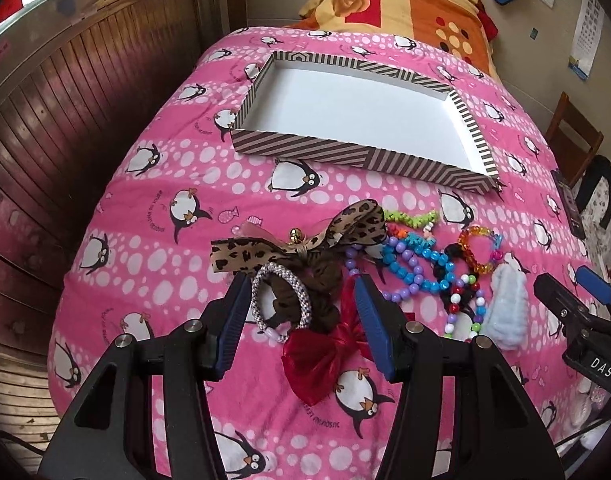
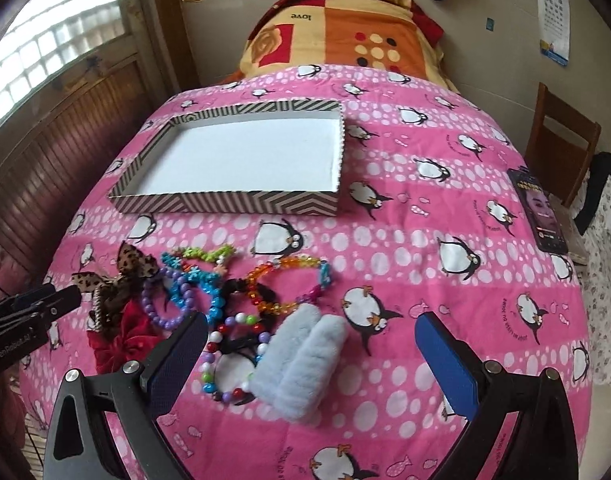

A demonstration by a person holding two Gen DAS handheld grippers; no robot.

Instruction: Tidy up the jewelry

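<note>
A heap of jewelry and hair pieces lies on the pink penguin quilt (image 1: 193, 152) in front of a striped box (image 1: 345, 156) (image 2: 225, 204) with a bare white floor. My left gripper (image 1: 302, 284) is open above a silver hair tie (image 1: 279, 300), a brown scrunchie and a red bow (image 1: 325, 360). Just beyond them lies a leopard bow (image 1: 297, 240). My right gripper (image 2: 311, 320) is open wide over a pale-blue fluffy piece (image 2: 301, 364) and a multicoloured bead bracelet (image 2: 229, 364). Blue (image 2: 201, 292), purple (image 2: 165, 308) and orange (image 2: 281, 280) bracelets lie further back. Neither gripper holds anything.
A phone (image 2: 539, 208) lies at the quilt's right edge, with a wooden chair (image 2: 561, 148) behind it. A folded orange blanket (image 2: 345, 36) sits at the far end of the bed. Dark wooden panelling (image 1: 65, 120) runs along the left side.
</note>
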